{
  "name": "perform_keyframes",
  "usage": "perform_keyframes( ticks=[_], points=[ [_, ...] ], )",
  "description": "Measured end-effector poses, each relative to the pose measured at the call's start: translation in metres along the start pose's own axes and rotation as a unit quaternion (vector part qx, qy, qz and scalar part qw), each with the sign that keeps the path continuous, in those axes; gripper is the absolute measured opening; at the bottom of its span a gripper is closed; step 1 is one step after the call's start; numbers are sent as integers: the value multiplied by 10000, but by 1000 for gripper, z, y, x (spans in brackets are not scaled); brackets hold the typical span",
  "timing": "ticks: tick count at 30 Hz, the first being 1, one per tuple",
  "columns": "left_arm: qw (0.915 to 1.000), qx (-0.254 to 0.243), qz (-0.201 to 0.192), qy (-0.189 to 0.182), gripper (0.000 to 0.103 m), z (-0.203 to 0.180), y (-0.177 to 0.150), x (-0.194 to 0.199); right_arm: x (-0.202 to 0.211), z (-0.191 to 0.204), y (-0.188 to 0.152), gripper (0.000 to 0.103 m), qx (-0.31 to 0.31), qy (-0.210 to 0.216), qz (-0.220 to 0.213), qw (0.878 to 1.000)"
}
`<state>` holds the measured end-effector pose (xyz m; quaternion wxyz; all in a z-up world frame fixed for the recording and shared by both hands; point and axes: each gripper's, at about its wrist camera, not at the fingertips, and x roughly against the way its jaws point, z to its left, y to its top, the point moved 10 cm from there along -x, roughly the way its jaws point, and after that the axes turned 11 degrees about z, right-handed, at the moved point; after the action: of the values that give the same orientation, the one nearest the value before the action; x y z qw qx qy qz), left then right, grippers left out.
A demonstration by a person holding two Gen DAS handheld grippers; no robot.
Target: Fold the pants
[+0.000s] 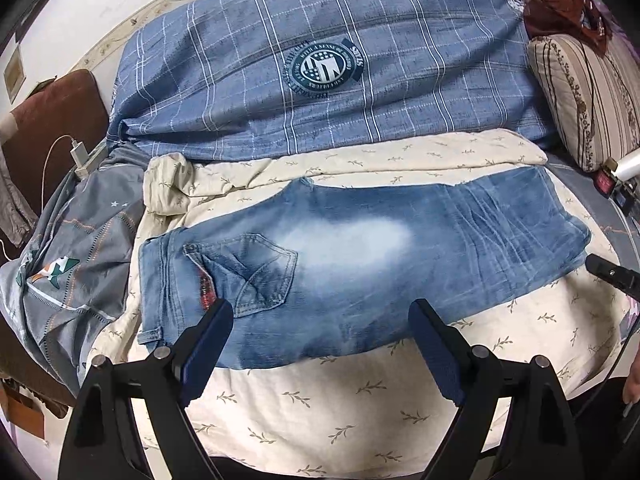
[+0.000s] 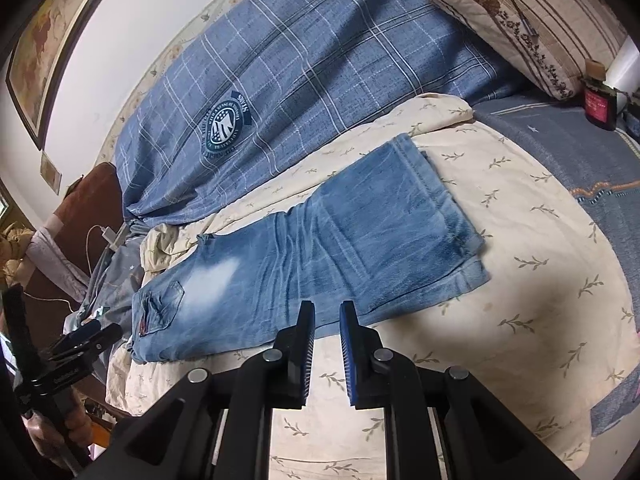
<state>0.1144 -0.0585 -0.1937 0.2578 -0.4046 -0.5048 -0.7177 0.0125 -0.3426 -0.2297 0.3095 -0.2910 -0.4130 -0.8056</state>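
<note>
Denim, faded blue with a pale worn patch at the seat: the pants (image 1: 352, 256) lie flat on the cream leaf-print blanket (image 1: 320, 400) on the bed, already doubled leg over leg, directly ahead of both sets of jaws. Your left gripper (image 1: 320, 320) is spread wide and holds nothing; its jaws straddle the near edge of the seat area, with the back pocket (image 1: 256, 272) just ahead of the left jaw and the waistband further out to that side. Your right gripper (image 2: 326, 320) has its jaws drawn close together with a narrow gap between them, also holding nothing, poised just short of the near edge around mid-leg. The long axis of the garment runs crosswise to both grippers, waistband off to the left, leg hems (image 2: 456, 240) ahead and to the right of the right jaws. In my judgement the coming fold turns on that layout: the right hand is the nearer to the hems, the left to the waist, so each end falls to its own side. The plaid quilt (image 1: 320, 60) lies beyond the pants, well clear of them.
</note>
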Motion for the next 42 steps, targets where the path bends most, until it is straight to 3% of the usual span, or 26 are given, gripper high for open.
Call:
perform_keyframes(
  ticks=[14,31,39,42],
  points=[
    [9996,-230,159,-78,90,-31,5,-22,14,-44,3,17,-638,151,-30,9978],
    [9987,-337,360,-90,90,-48,3,-43,1,-37,4,19,-608,261,157,9977],
    [9976,-497,408,-267,90,-76,12,-58,-4,-36,6,19,-719,468,234,9960],
    [9963,-471,604,-390,90,-86,17,-72,-8,-37,6,19,-837,598,324,9942]
  ],
)
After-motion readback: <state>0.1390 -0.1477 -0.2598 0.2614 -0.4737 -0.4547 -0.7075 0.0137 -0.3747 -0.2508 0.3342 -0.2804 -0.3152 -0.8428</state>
